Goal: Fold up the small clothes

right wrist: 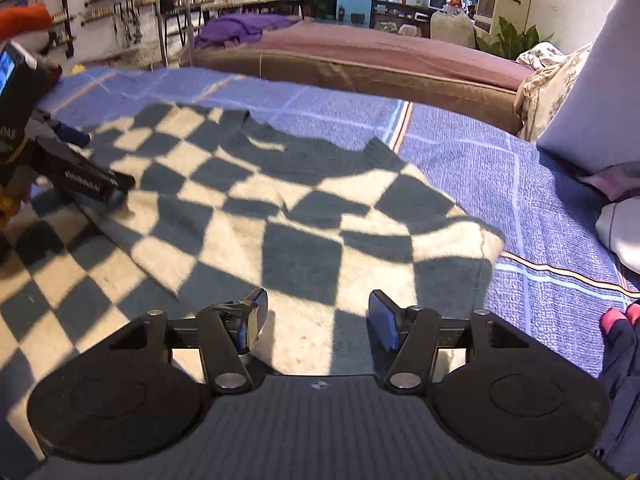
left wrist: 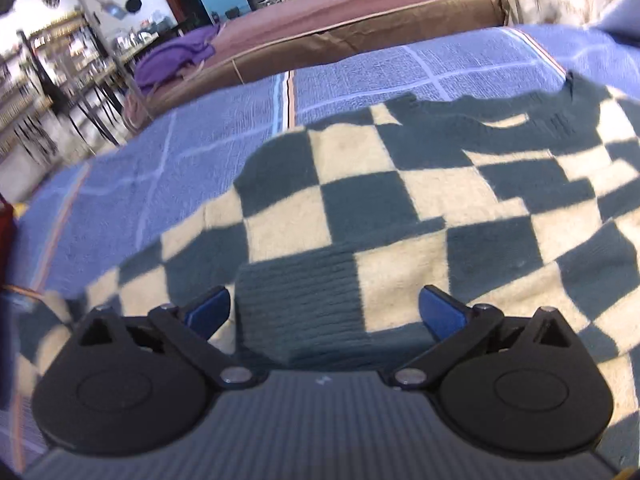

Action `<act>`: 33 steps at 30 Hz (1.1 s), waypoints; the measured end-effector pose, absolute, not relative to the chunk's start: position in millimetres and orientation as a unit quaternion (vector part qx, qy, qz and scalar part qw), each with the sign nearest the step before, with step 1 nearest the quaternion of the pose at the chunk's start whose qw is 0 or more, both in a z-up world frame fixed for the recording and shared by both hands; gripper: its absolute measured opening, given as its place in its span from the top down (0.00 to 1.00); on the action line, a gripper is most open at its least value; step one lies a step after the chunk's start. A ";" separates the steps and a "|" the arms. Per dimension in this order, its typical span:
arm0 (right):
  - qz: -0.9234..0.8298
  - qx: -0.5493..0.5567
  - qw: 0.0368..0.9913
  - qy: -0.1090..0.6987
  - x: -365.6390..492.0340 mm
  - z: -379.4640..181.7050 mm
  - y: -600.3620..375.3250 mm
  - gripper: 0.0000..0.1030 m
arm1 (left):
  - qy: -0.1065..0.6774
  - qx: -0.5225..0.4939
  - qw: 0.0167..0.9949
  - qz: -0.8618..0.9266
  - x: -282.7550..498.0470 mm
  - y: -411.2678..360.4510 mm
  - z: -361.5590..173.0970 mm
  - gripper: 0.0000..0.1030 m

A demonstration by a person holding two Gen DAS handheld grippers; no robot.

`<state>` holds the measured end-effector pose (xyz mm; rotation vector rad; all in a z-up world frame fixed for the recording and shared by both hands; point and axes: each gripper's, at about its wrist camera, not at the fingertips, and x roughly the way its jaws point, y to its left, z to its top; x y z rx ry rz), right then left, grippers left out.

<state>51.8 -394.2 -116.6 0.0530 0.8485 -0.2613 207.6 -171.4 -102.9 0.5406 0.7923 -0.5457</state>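
A knitted sweater in a dark green and cream checkerboard [left wrist: 400,208] lies spread on a blue checked blanket [left wrist: 160,168]. My left gripper [left wrist: 324,310] is open, low over the sweater, with a ribbed dark green cuff or hem [left wrist: 300,300] between its blue fingers. My right gripper [right wrist: 318,320] is open and empty just above the sweater [right wrist: 248,216], near a folded-over edge on its right side. The left gripper [right wrist: 80,176] also shows at the left of the right wrist view, resting over the sweater.
The blue blanket [right wrist: 500,168] covers a bed. A brown mattress [right wrist: 380,60] with a purple cloth [right wrist: 244,26] lies behind. Pillows [right wrist: 560,76] sit at the right. Dark clothes [right wrist: 624,344] lie at the right edge. Shelves line the far wall.
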 end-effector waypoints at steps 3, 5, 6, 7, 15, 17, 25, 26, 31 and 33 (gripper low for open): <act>-0.143 0.060 0.893 0.422 17.0 -125.5 -410.7 0.17 | 0.420 0.214 0.846 -0.249 230.0 -152.3 -95.9 0.00; -0.155 0.072 0.880 0.443 5.7 -114.5 -414.2 0.21 | 0.420 0.204 0.854 -0.230 232.4 -143.2 -79.2 0.01; -0.169 0.072 0.882 0.433 1.8 -104.7 -412.9 0.20 | 0.412 0.181 0.862 -0.236 231.3 -140.5 -69.1 0.01; -0.167 0.080 0.893 0.411 -0.3 -95.4 -412.9 0.19 | 0.406 0.152 0.864 -0.254 229.5 -140.6 -60.5 0.01; -0.060 0.089 0.927 0.359 102.0 -88.5 -368.0 0.24 | 0.436 0.213 0.784 -0.387 190.4 -227.0 -89.3 0.52; -0.079 0.085 0.923 0.368 122.4 -96.7 -355.8 0.39 | 0.425 0.220 0.792 -0.379 186.6 -232.8 -96.8 0.55; -0.068 0.045 0.911 0.404 126.1 -117.7 -337.1 0.65 | 0.409 0.249 0.790 -0.383 199.6 -243.9 -101.7 0.58; -0.059 0.039 0.905 0.419 119.9 -114.5 -337.6 0.65 | 0.407 0.253 0.790 -0.381 200.9 -244.3 -100.7 0.58; -0.019 0.052 0.883 0.467 79.8 -106.1 -353.8 0.64 | 0.415 0.247 0.788 -0.381 208.6 -244.6 -100.0 0.57; 0.000 0.087 0.886 0.455 76.0 -96.4 -360.3 0.62 | 0.410 0.254 0.789 -0.382 206.5 -244.7 -100.1 0.57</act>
